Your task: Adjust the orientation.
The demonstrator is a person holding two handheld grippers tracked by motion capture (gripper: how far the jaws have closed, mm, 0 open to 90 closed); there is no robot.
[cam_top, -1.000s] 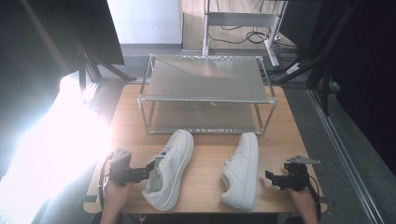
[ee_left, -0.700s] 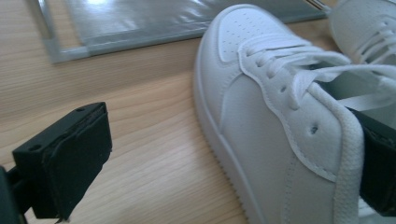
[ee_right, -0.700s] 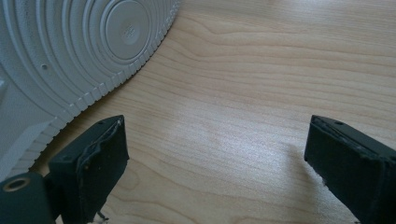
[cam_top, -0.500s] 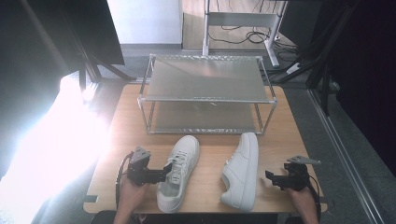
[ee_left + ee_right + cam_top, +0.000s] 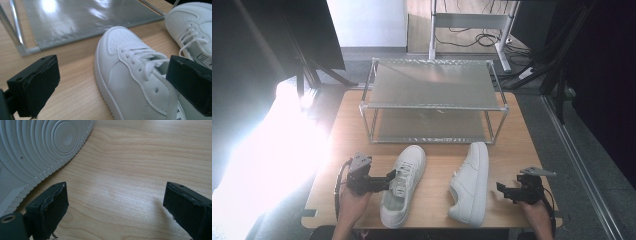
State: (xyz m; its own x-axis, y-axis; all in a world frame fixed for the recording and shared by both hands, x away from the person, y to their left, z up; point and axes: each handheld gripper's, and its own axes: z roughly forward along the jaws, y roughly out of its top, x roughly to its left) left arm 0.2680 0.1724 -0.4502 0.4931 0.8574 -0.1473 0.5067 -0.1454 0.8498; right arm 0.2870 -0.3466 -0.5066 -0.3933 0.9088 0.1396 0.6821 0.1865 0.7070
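Left shoe dragged in toward me and turned straighter; right side idle.

Two-tier rack (image 5: 432,90) sits at the far half of the table (image 5: 512,150), both shelves bare. My left gripper (image 5: 384,181) has slid right since a second ago; its spread jaws straddle the left shoe (image 5: 402,185) at the collar, one jaw inside the opening, not clamped. Right shoe (image 5: 471,182) lies on its side, unmoved. Right gripper (image 5: 504,191) hangs beside its sole, jaws wide, holding nothing. I'd guess racking comes next.

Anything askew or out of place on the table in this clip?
Yes: the right sneaker lies tipped on its side, its ribbed sole facing the right tool, while the left sneaker sits upright, angled rather than parallel. Neither is on the metal shoe rack. No damage shows.
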